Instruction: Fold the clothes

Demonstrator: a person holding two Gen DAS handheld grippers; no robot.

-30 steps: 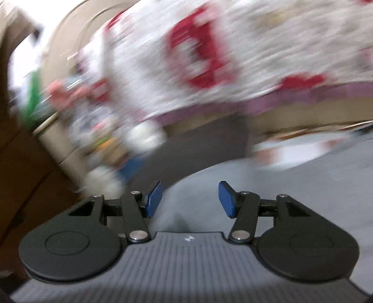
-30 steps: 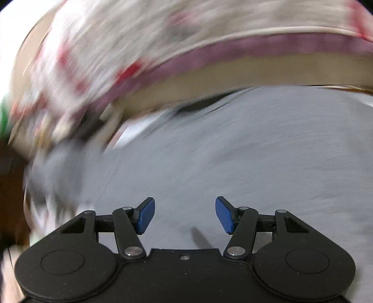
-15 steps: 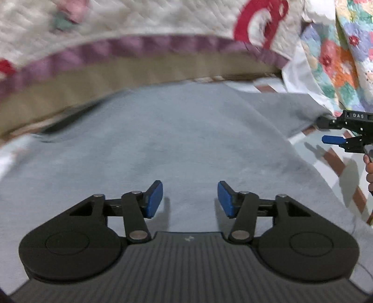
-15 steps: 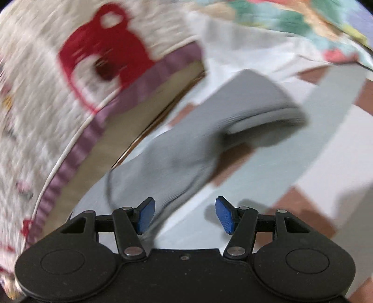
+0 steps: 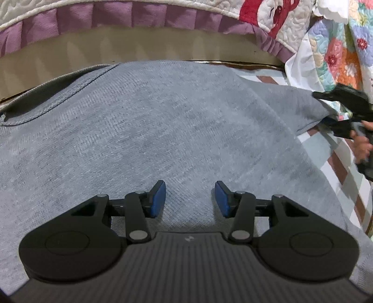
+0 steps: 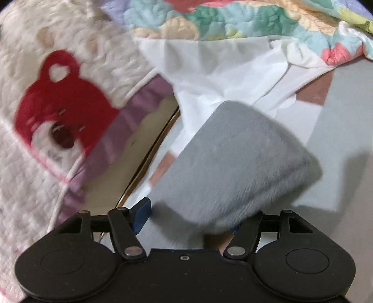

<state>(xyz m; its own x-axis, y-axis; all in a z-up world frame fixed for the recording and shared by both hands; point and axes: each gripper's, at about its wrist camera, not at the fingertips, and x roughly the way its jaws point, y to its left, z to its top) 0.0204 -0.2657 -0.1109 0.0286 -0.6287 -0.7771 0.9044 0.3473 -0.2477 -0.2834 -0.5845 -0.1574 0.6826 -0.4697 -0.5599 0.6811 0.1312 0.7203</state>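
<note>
While the left gripper (image 5: 190, 199) hovers spread, its jaws just narrowed, above the grey knit shirt (image 5: 163, 130) lying flat on the checked bedsheet (image 5: 326, 149), the right gripper (image 6: 190, 218), widening, straddles its sleeve (image 6: 235, 160) near the sheet's edge, unpinched. Beyond hangs a bear-print quilt (image 6: 63, 121).

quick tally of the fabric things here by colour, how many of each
grey: 1, the grey garment
white: 1, the white cloth
cream with red bear and purple frill: 1, the bear quilt
multicolour floral: 1, the floral quilt
pale checked: 1, the checked sheet
total: 5
</note>
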